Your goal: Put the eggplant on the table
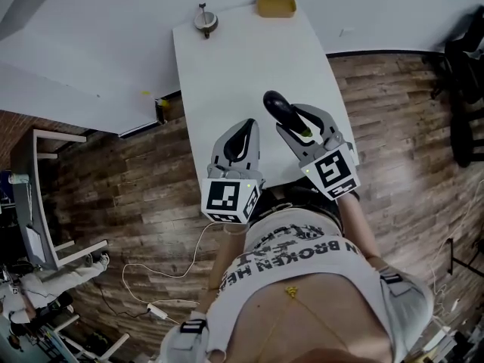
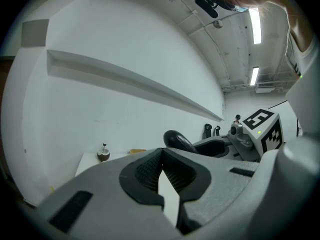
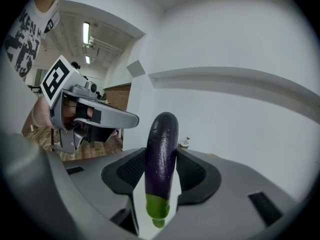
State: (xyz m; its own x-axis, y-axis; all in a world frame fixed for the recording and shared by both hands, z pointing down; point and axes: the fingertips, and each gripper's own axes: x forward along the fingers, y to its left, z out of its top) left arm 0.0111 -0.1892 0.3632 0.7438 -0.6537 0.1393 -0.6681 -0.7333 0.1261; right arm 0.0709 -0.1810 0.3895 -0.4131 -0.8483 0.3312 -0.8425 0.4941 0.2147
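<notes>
Right hand-held gripper (image 1: 304, 127) is clamping the eggplant (image 3: 161, 154) lengthwise, tip poking out ahead of its jaws, tabletop (image 1: 227, 74) lying below; left hand-held gripper (image 1: 240, 138) is hovering closed alongside.

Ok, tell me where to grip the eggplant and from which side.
Grip the eggplant across its purple body just above the green cap, jaws on the long flanks, coming from the cap end. It is long and narrow, and the right hand-held gripper holds it so.
</notes>
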